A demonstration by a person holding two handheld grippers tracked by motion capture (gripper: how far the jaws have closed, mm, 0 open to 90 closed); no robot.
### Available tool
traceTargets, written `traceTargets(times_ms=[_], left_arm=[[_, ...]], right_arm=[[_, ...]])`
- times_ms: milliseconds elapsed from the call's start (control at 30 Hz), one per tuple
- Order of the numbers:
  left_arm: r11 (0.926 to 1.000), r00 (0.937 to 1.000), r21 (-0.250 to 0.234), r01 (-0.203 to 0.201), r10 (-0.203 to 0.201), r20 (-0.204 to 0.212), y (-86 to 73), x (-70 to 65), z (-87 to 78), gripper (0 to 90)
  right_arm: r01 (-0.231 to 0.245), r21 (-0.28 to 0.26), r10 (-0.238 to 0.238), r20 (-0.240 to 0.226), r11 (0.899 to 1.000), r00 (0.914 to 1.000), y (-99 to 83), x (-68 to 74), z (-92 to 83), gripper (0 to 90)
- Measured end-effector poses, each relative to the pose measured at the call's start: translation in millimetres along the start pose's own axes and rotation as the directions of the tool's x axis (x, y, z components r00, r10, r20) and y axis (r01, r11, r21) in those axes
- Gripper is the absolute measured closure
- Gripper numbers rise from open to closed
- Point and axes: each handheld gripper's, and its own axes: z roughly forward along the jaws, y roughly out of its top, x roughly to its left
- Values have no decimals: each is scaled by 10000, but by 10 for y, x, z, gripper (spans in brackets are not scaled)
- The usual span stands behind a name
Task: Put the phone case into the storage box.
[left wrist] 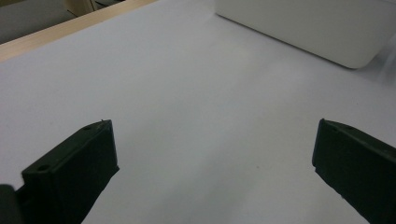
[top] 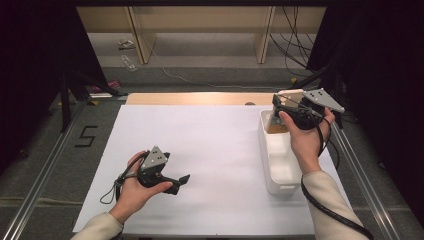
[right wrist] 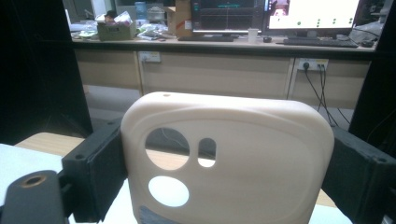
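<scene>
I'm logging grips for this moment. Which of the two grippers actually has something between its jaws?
The right gripper: its jaws clamp a cream phone case by its two sides. The left gripper stands open over the bare white sheet.

floor (top: pixel 45 165): grey carpet, "5" taped
back: wood desk (right wrist: pixel 224 70) w/ monitors (right wrist: pixel 271 14)
sides: black curtains (top: pixel 30 60)
cables (top: pixel 292 40): on floor

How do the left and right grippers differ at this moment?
The left gripper is open with nothing between its jaws; the right gripper is shut on a cream phone case. The left one sits low over the white sheet; the right one is raised over the far end of the white bin. Both have black jaws.
</scene>
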Motion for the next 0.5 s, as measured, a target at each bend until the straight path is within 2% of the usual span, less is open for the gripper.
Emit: traceTargets(times_ms=[500], left_arm=[[10000, 10000, -17, 4, -4, 0, 0, 0, 0, 0]], right_arm=[[172, 179, -176, 183, 9997, 9997, 10, 21, 85, 120]])
